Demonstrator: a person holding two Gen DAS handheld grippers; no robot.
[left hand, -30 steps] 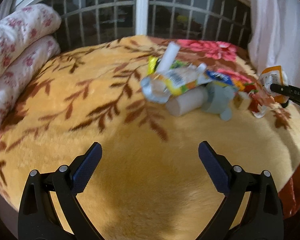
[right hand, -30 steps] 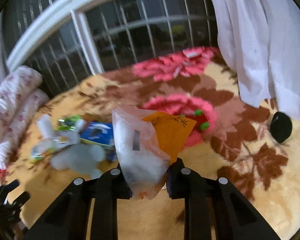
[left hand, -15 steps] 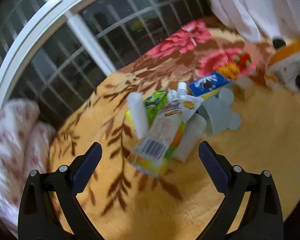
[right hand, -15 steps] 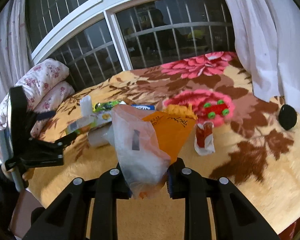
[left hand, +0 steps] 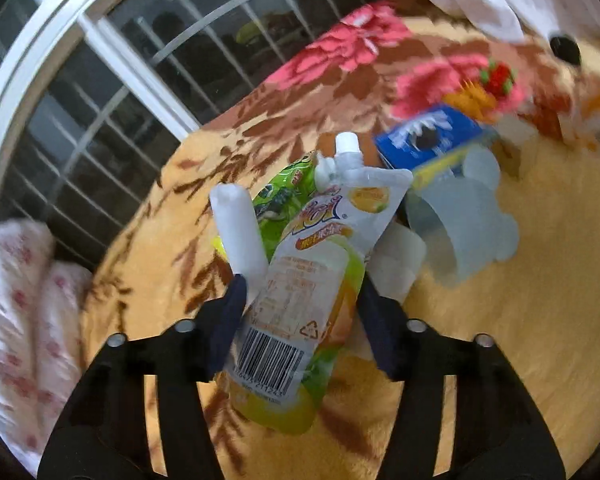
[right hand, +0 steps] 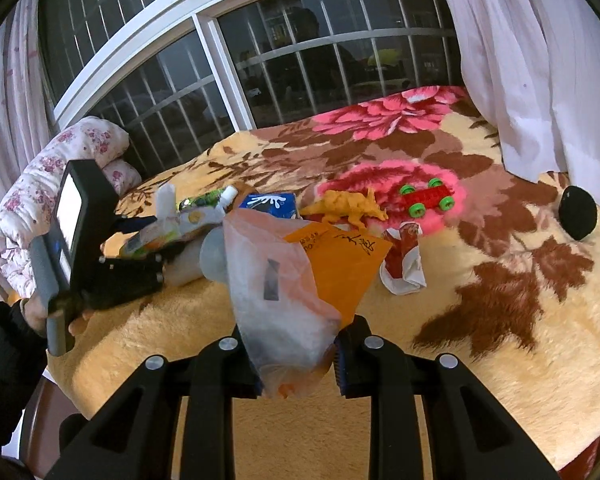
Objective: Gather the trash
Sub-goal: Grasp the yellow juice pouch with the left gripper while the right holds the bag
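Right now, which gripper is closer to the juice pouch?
Left. The left gripper has its jaws on either side of the juice pouch. The right gripper holds the plastic bag, apart from it.

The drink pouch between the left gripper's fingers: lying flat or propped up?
Propped up: the drink pouch leans on the pile, spout raised, between the left gripper fingers.

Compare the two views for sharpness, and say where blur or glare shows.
Left wrist view: the pouch in the left gripper is sharp, the blanket and blue carton smeared by motion. Right wrist view: crisp throughout; the bag in the right gripper is clear, and the window shows reflections.
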